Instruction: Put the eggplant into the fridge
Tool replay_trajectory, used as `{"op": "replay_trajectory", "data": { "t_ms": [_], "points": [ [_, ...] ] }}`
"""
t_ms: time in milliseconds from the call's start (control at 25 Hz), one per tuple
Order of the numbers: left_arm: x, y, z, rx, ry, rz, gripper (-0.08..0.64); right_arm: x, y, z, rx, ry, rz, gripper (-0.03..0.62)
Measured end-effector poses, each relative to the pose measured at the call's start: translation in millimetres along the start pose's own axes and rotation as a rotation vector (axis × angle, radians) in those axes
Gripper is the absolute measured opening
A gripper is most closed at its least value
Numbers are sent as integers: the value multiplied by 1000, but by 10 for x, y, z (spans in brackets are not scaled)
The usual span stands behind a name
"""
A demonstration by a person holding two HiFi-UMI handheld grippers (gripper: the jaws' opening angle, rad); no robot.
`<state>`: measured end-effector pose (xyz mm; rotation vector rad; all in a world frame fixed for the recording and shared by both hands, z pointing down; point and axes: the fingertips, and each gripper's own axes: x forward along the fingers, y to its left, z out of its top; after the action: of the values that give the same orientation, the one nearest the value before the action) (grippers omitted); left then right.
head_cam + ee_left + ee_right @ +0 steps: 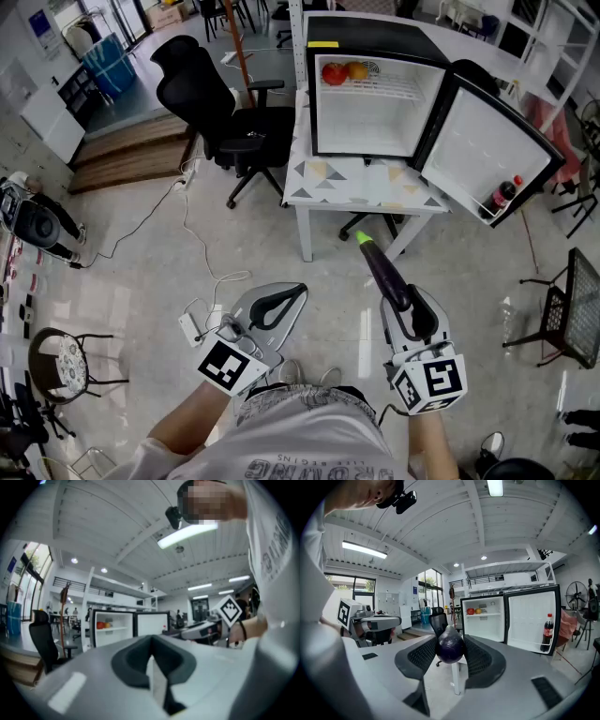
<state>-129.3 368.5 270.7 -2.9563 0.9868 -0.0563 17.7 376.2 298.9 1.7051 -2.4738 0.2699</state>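
A dark purple eggplant (pixel 382 267) with a green stem sticks out forward from my right gripper (pixel 405 305), which is shut on it; in the right gripper view the eggplant (pixel 450 645) sits squeezed between the two ribbed pads (pixel 423 654). The small black fridge (pixel 375 37) stands on a low white table (pixel 356 183) ahead, well beyond the eggplant's tip. Its door (pixel 487 150) hangs open to the right. My left gripper (pixel 295 292) hovers at the lower left with its jaws together and nothing in them.
A red fruit (pixel 334 72) and an orange one (pixel 357 69) lie on the fridge's top shelf, and a cola bottle (pixel 503 195) stands in the door. A black office chair (pixel 216 112) stands left of the table. A cable and power strip (pixel 197 319) lie on the floor.
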Motion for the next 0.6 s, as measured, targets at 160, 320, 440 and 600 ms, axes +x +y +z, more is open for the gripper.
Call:
{"op": "replay_trajectory", "data": {
  "t_ms": [160,320,440,600],
  "points": [
    [69,-57,-8,13,5,3,8,-41,-103,0,2,-3,3,184],
    [181,-171,12,3,7,23,8,-123,-245,25,12,-26,3,184],
    [239,-264,-83,10,42,30,8,-178,-355,10,23,-29,12,184],
    [364,-346,-88,12,20,28,8,-198,-490,-41,32,-23,20,184]
  ]
}}
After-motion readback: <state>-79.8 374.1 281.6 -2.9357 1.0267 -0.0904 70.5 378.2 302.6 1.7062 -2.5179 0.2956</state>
